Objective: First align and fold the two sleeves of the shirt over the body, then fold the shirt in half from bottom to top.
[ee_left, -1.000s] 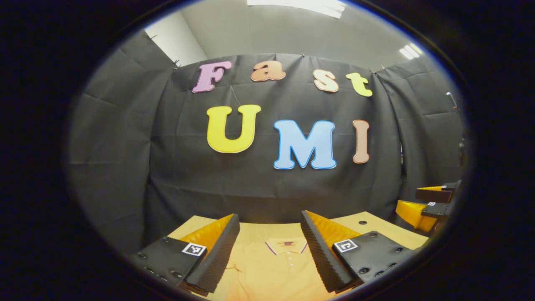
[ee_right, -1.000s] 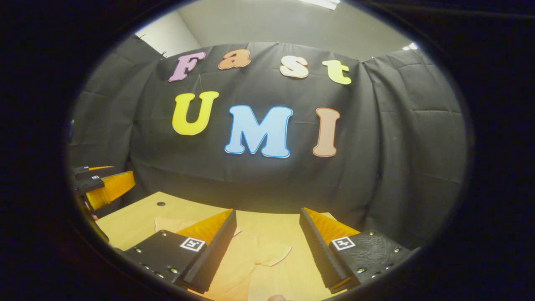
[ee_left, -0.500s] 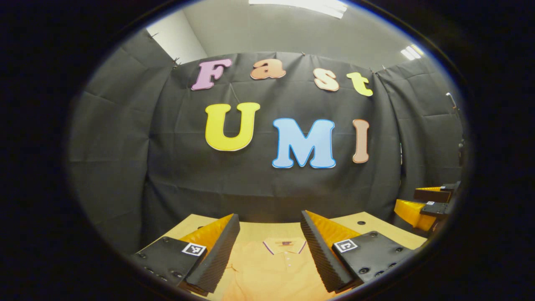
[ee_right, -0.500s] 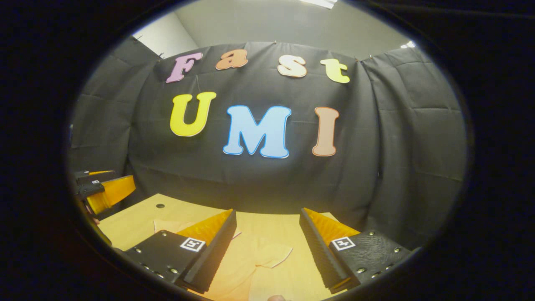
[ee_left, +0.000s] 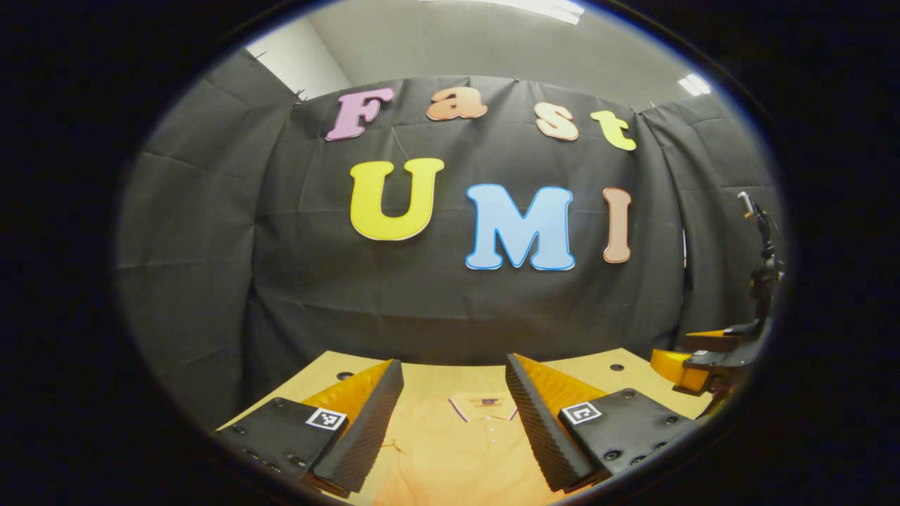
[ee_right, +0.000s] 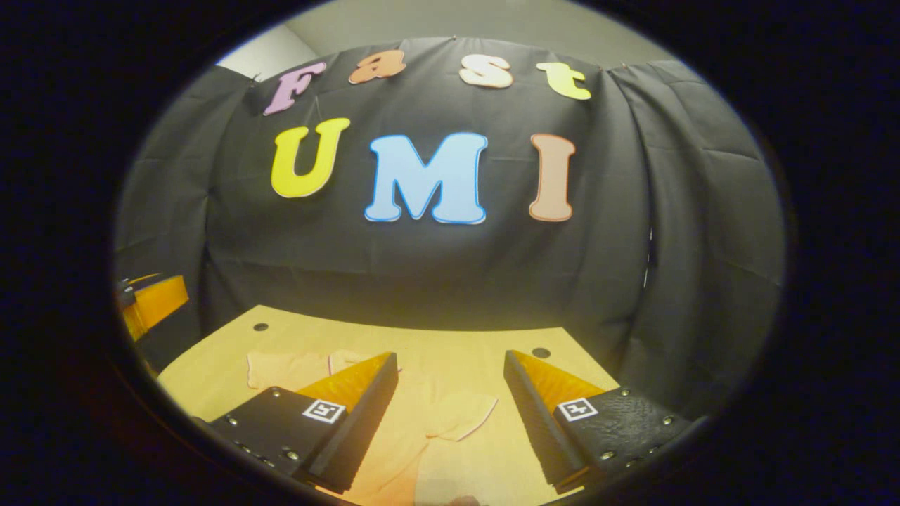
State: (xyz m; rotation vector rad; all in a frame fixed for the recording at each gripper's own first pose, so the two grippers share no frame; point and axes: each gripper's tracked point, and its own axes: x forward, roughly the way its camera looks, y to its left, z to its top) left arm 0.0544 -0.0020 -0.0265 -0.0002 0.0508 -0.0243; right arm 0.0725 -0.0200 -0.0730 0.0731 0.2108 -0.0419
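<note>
The orange shirt (ee_left: pixel 457 450) lies flat on the table (ee_left: pixel 633 376), collar between and just ahead of the left gripper (ee_left: pixel 450 422), whose fingers stand wide apart, holding nothing. The right gripper (ee_right: pixel 450 414), equally spread and empty, hangs above a sleeve (ee_right: pixel 460 414). The collar label is too small to read.

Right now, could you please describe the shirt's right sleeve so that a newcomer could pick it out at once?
Start at the wooden table in front of the black cloth wall. An orange polo shirt lies flat on it. In the right gripper view, the short sleeve juts out from the shirt's body between the fingers of the open right hand-held gripper; a thin pale trim along its cuff marks it off from the similarly coloured tabletop.
</note>
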